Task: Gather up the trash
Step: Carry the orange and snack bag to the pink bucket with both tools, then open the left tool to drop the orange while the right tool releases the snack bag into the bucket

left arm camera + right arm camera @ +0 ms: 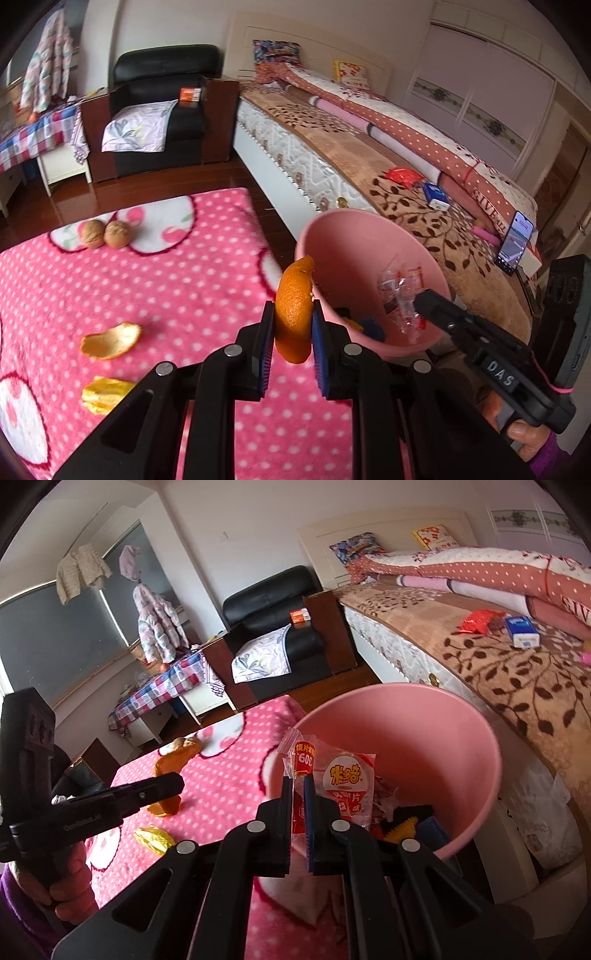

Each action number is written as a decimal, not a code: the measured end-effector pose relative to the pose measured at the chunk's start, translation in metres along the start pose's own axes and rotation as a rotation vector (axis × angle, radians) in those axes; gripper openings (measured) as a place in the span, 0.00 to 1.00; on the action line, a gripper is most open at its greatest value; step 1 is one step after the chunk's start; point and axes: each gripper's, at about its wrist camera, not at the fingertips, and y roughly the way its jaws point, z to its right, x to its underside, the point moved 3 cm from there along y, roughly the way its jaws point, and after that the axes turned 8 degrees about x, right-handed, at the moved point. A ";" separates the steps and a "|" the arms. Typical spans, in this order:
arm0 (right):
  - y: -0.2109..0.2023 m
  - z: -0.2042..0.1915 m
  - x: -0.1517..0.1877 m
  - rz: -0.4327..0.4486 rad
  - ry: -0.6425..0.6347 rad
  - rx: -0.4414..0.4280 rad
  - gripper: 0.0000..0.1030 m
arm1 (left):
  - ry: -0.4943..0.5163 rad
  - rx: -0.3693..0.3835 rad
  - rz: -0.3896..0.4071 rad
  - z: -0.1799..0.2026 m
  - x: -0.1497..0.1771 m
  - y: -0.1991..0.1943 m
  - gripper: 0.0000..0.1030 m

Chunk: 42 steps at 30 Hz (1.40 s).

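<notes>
Left on the pink worktop (147,280): a yellow scrap (105,394), a loose peel (110,340). Left claw (293,325) is clamped on an orange peel (294,314) beside the pink bin (369,236); right claw (297,808) is pinched on a snack wrapper (332,775) over it. Bin is partly filled.

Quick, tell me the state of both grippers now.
Left gripper: closed on an orange peel.
Right gripper: closed on a clear snack wrapper over the pink bin.
</notes>
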 end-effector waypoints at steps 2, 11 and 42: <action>0.001 0.004 0.000 0.002 0.011 0.005 0.06 | 0.011 0.005 -0.004 0.006 -0.003 0.005 0.18; 0.004 0.023 -0.001 0.008 0.051 0.013 0.06 | 0.053 0.017 -0.032 0.030 -0.012 0.028 0.18; 0.007 0.053 0.008 -0.006 0.128 0.027 0.06 | 0.129 0.016 -0.062 0.065 -0.017 0.064 0.40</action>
